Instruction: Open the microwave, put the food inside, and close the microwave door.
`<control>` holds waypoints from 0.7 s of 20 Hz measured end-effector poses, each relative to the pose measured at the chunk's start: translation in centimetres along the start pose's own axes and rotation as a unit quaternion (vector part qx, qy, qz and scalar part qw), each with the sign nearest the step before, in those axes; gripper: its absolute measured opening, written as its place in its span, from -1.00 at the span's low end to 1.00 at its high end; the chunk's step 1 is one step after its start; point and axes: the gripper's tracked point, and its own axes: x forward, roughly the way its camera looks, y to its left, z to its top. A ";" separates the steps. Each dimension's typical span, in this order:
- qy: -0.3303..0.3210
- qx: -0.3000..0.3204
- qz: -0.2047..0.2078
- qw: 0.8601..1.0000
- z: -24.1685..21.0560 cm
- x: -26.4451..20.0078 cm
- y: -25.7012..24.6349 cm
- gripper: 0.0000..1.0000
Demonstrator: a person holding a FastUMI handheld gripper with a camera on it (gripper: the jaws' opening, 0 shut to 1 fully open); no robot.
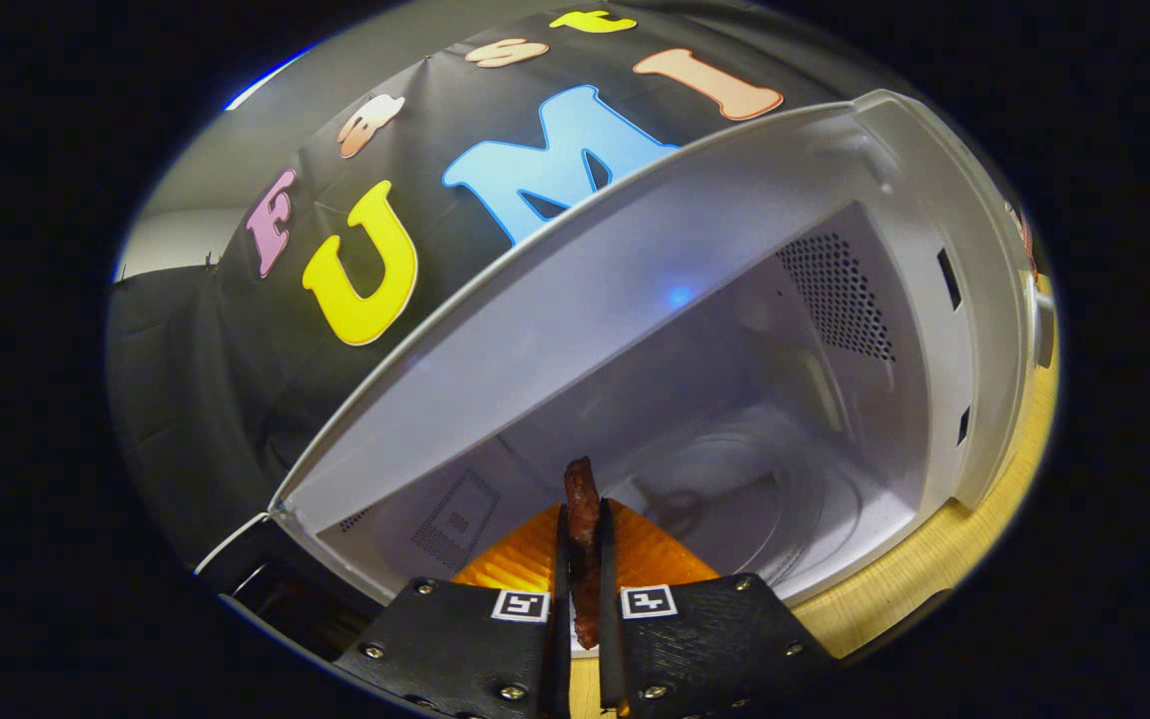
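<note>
Gripper view: my gripper (582, 559) is clamped on the food (582, 519), a dark reddish strip pinched upright between both fingers, its tip poking out ahead of them. The microwave (894, 330) stands open, and the food sits right at its mouth, short of the turntable (785, 489) on the floor. I judge I'm mid-placing: I should carry the strip deeper, lower it over the turntable's middle, keep clear of the roof, then release and back straight out before closing the door.

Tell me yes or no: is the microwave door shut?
No, the microwave stands open, its inside showing beyond the fingers clamped on the food.
</note>
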 end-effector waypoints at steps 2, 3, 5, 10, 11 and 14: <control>-0.005 0.005 -0.009 1.000 0.1 0.7 -0.9 -0.77; -0.007 -0.004 -0.013 1.000 0.1 1.5 -1.2 -0.77; -0.007 -0.010 -0.012 1.000 -0.1 0.9 -1.4 -0.77; 0.001 -0.014 -0.041 0.999 -0.7 1.0 -2.8 -0.59; 0.003 -0.015 -0.049 0.999 -1.0 1.2 -3.3 -0.50; 0.006 -0.025 -0.053 0.998 -1.6 1.3 -3.6 -0.02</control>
